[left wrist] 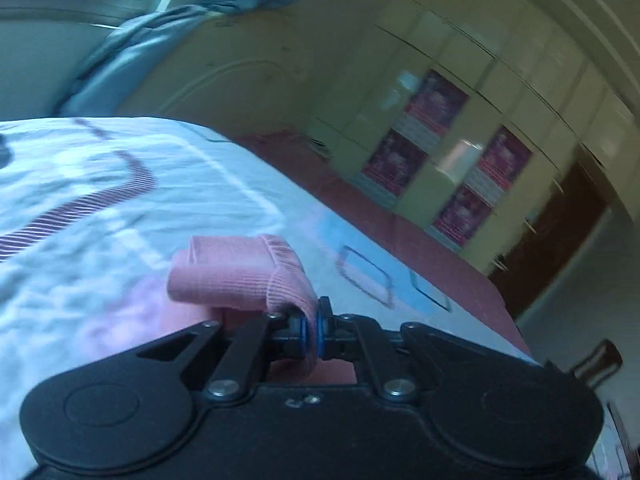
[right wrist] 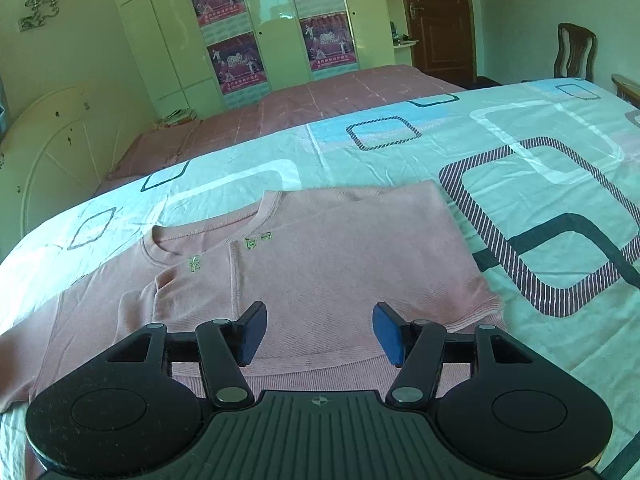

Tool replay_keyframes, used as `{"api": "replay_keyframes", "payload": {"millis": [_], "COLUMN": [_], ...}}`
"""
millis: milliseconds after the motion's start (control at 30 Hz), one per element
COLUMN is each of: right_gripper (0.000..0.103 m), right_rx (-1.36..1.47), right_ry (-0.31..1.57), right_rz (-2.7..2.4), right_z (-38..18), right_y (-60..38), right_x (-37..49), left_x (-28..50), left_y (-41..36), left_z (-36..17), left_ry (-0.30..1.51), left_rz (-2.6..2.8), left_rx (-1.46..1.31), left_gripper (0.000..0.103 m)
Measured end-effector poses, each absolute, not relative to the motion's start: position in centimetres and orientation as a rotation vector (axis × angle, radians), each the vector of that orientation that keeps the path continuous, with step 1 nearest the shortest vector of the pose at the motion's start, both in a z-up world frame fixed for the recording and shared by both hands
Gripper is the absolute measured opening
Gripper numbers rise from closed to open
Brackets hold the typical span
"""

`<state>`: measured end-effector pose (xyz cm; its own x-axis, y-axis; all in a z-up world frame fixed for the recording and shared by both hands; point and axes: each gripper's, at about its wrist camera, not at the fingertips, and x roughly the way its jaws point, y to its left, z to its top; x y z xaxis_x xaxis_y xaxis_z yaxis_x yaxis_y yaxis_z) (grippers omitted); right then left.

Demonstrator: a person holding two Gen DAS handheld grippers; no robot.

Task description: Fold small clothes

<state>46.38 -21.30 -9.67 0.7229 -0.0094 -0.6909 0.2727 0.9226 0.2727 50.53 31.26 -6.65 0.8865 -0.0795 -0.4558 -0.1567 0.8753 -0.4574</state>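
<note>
A small pink ribbed sweater (right wrist: 320,256) lies flat on the patterned bedsheet (right wrist: 540,152), neckline toward the far side, its right part folded in over the body. My right gripper (right wrist: 320,332) hovers just above the sweater's near hem, open, with nothing between its blue pads. In the blurred left wrist view my left gripper (left wrist: 313,322) is shut on a ribbed pink cuff or edge of the sweater (left wrist: 240,272), lifted off the sheet (left wrist: 100,184) and draped to the left.
A second bed with a pink cover (right wrist: 320,96) lies beyond the sheet. A wardrobe with posters (right wrist: 260,24), a brown door (right wrist: 436,16) and a wooden chair (right wrist: 574,52) line the far wall. A blue curtain (left wrist: 132,56) hangs by the window.
</note>
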Motion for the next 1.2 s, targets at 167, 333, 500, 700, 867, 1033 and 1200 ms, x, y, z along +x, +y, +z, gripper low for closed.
{"api": "replay_keyframes", "payload": {"millis": [167,333,500,700,867,1033,1200], "right_gripper": [0.059,0.059,0.060,0.060,0.060,0.060,0.060], "right_rx": [0.471,0.525,0.611,0.724,0.601,0.244,-0.082], "right_ry": [0.719,0.699,0.691,0.724,0.749,0.775,0.784], "right_rz": [-0.167,-0.122,-0.057,0.025,0.145,0.284,0.351], "right_z": [-9.7,-9.1,-9.2,-10.9,-10.9,-10.3,-11.5], "right_y": [-23.9,-26.9,-29.8,-30.8,-26.3,-18.2,-11.2], "right_x": [45.1,44.1,43.4,44.9,47.8,51.2,53.0], "left_x": [53.3,54.5,55.3,52.1,48.0,44.4,45.3], "left_y": [15.2,2.9,-4.7,-3.3,7.0,15.7,17.5], "left_z": [-6.0,-9.1,-14.0,-13.4,-10.3,-11.6,-13.5], "left_ry": [0.575,0.703,0.862,0.779,0.698,0.790,0.825], "left_rz": [-0.207,-0.352,-0.457,-0.433,-0.240,-0.070,-0.032], "left_rx": [-0.278,-0.114,0.006,0.025,-0.004,0.056,0.103], "left_gripper": [0.004,0.004,0.038,0.069,0.067,0.064,0.050]}}
